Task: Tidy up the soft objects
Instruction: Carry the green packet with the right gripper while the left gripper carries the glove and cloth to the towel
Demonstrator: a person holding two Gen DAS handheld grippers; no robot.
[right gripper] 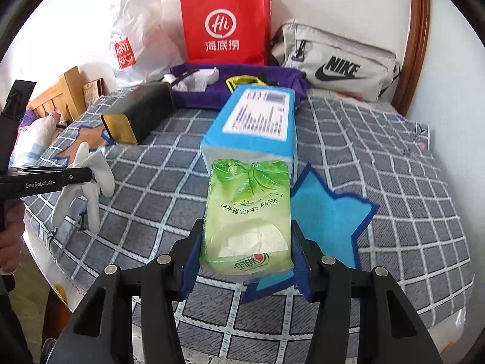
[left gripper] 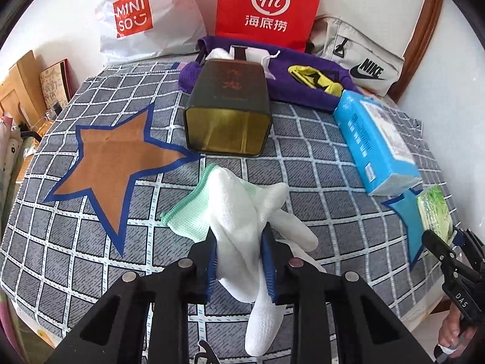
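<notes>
**Two soft loads in hand, both easy to lose**

Your left gripper (left gripper: 239, 257) is clamping a white glove (left gripper: 242, 227) with its fingers dangling below the pads, above the near middle of the bed (left gripper: 303, 151). A green cloth (left gripper: 188, 212) is sitting just under and behind the glove; I cannot tell whether it is caught in the grip or merely lying on the bedspread. If it is snagged, you are risking dragging it along when you move.

Your right gripper (right gripper: 245, 254) is squeezing a green tissue pack (right gripper: 247, 212) near the bed's right edge, over the blue star (right gripper: 327, 212). The pack's far end is touching or nearly touching the blue box (right gripper: 251, 124), so pushing forward is likely to shove the box. The plastic wrap looks slick and the pack is soft, so it could be slipping out or crumpling under a hard squeeze.

The open tin (left gripper: 227, 115) is lying on its side mid-bed, mouth towards you; bumping it could roll or slide it into the purple cloth (left gripper: 303, 91) at the far edge.

Readable writing: "MINISO" on the white bag (left gripper: 136, 15), "Hi 海底捞" on the red bag (left gripper: 269, 6), "NIKE" on the grey pouch (left gripper: 363, 60), "GenRobot.AI" on the left gripper's side in the right view, and "DAS" on the right gripper in the left view. The tissue pack's and box's print is too small or blurred to read surely.
</notes>
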